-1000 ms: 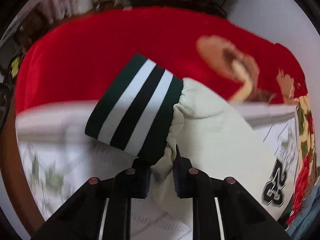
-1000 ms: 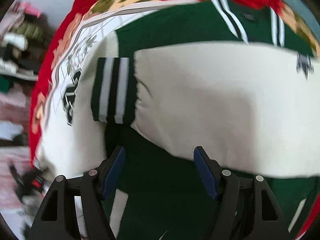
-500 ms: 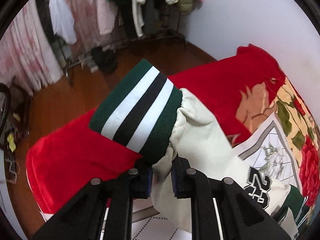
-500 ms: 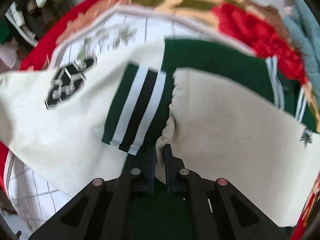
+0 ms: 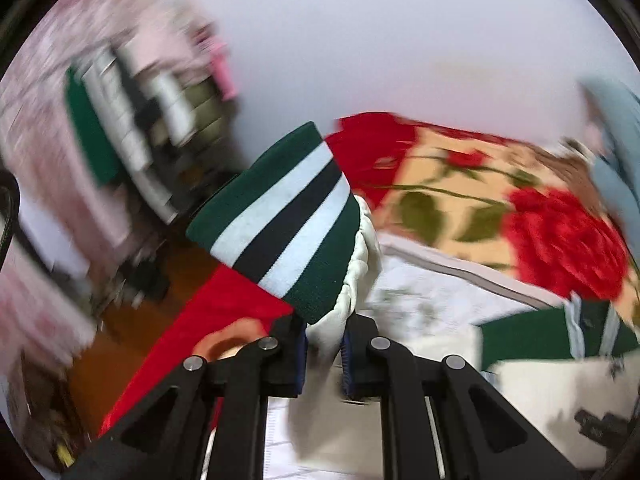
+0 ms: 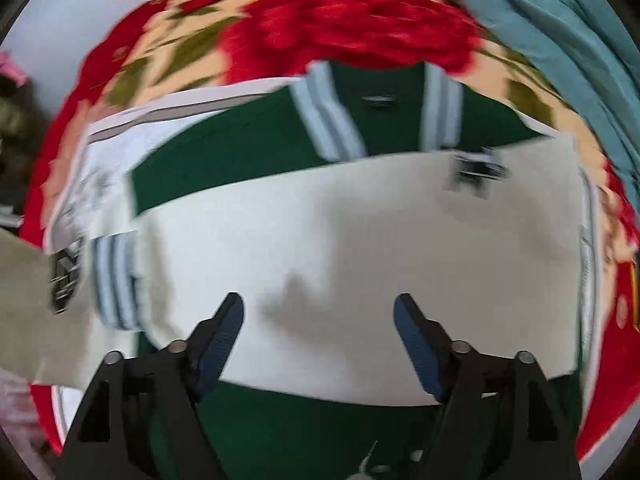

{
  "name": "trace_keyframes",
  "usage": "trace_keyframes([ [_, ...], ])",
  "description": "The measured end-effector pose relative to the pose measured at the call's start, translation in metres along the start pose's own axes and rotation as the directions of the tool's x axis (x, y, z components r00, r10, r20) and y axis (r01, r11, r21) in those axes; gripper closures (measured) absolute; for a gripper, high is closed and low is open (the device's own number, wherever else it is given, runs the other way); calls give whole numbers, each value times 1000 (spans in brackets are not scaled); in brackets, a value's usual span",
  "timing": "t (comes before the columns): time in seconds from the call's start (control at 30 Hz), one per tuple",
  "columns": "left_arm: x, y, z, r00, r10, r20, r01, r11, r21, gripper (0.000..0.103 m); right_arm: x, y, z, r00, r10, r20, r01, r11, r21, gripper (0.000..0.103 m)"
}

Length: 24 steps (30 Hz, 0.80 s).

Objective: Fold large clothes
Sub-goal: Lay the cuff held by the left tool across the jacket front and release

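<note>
A green varsity jacket (image 6: 248, 148) with cream sleeves lies spread on a bed. My left gripper (image 5: 323, 356) is shut on the cream sleeve (image 5: 332, 328) just below its green, white and black striped cuff (image 5: 280, 224), and holds it up above the bed. My right gripper (image 6: 318, 334) is open and empty, just above the other cream sleeve (image 6: 360, 248), which lies folded across the jacket's body. That sleeve's striped cuff (image 6: 116, 284) lies at the left. The jacket's collar (image 6: 376, 112) is at the far side.
A red floral blanket (image 6: 352, 24) and a white patterned sheet (image 5: 432, 292) cover the bed. A teal cloth (image 6: 560, 28) lies at the far right. A rack of hanging clothes (image 5: 132, 128) and wooden floor (image 5: 120, 320) are at the left, a pale wall (image 5: 400, 40) behind.
My right gripper has let go of the folded sleeve and opened wide. My left gripper has swung right with the cuffed sleeve still held, now facing the wall and the bed's floral end.
</note>
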State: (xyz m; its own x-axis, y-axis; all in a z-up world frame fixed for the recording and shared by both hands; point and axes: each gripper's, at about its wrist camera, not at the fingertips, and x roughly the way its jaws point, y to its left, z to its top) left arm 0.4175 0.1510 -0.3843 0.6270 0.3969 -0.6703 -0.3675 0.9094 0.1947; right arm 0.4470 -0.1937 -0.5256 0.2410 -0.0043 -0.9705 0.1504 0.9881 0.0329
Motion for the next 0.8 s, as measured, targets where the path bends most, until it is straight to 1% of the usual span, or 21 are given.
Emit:
trace_keyframes([
  [0.07,-16,-48,-2,999,-43,20,42,997,67,93,-2,-20,2,999,-35,6,35,999,15,21],
  [0.13,-29,-100,-7,997,-79,26,75,986,150,93,0,-42,2,992,-123,18,123,992,9,21],
  [0.17,-36,-132,-14,993,-114,22,108,977,184,93,-1,-61,0,988,-151,20,151,988,19,21],
  [0.2,-40,-150,-20,991,-134,12,129,970,206,94,-1,-80,-2,988,-155,14,155,987,38,21],
  [0.23,-43,-177,-28,988,-155,-6,152,959,239,94,0,-94,-3,988,-153,2,152,986,61,21],
  [0.3,-49,-221,-43,978,-204,-50,210,939,272,94,-1,-141,-9,987,-160,-28,162,979,123,21],
  [0.37,-60,-269,-60,966,-245,-80,258,913,316,94,-1,-182,-17,985,-166,-48,172,970,174,21],
  [0.4,-64,-287,-66,961,-259,-91,275,902,332,94,-3,-205,-23,984,-166,-63,175,963,203,21],
  [0.47,-74,-330,-81,947,-295,-126,321,875,362,94,-5,-250,-36,982,-169,-81,184,949,257,21],
  [0.5,-78,-347,-87,941,-308,-140,338,864,372,94,-6,-268,-42,980,-177,-89,195,942,273,21],
  [0.57,-88,-386,-104,925,-337,-175,379,834,401,94,-6,-302,-54,977,-186,-107,210,929,304,21],
  [0.63,-94,-416,-117,916,-347,-203,402,809,429,94,-4,-331,-64,974,-185,-128,218,917,333,21],
  [0.67,-93,-431,-126,913,-343,-222,408,798,444,94,-5,-338,-70,973,-187,-132,222,914,340,21],
  [0.77,-88,-464,-155,908,-295,-298,410,774,483,90,-3,-367,-85,974,-166,-154,213,905,368,21],
  [0.8,-85,-467,-162,906,-284,-315,412,765,495,86,-2,-373,-88,976,-150,-159,200,904,378,21],
])
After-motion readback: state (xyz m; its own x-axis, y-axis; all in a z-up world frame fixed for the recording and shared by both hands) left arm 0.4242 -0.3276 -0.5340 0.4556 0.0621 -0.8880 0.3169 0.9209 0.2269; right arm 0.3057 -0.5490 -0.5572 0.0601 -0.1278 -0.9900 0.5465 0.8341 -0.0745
